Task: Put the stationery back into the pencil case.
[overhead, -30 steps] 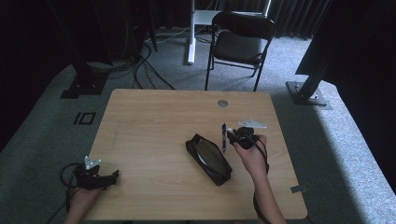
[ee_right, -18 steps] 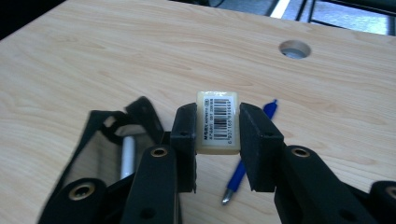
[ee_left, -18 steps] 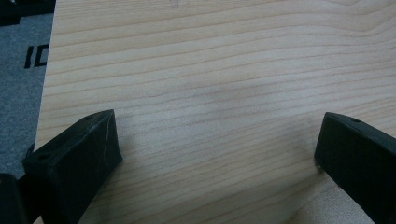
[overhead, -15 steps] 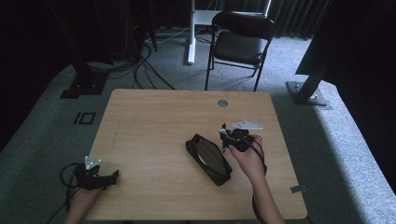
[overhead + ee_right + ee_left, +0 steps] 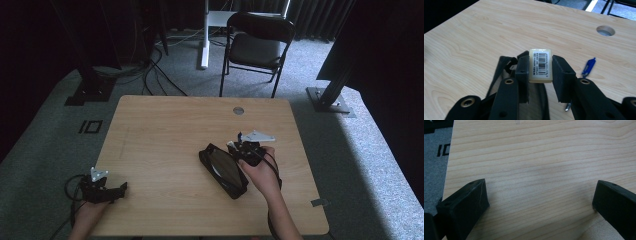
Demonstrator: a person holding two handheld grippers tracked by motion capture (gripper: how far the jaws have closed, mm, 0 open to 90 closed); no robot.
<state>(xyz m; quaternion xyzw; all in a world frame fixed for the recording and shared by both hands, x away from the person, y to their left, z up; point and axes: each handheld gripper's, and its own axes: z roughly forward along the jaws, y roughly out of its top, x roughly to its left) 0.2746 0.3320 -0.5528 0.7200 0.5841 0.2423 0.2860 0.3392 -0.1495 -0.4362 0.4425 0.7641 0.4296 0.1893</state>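
Right gripper view has the right gripper (image 5: 540, 68) clamped on an eraser (image 5: 540, 65), held above the open pouch (image 5: 506, 67). It should centre over the mouth, lower, then let go. Left gripper (image 5: 102, 189) rests at the table (image 5: 165, 130) edge, jaws apart, empty.

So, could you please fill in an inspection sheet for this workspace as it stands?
Surface: wooden table, with a round hole near its far edge.
Job's things: white eraser with barcode; open black pencil case lying flat.
Clutter: blue pen on the table beside the case.
Grippers: right gripper shut on the eraser, above the case; left gripper open over bare wood.
Cables: floor cables beyond the table.
Surroundings: folding chair, grey carpet, dark stands.
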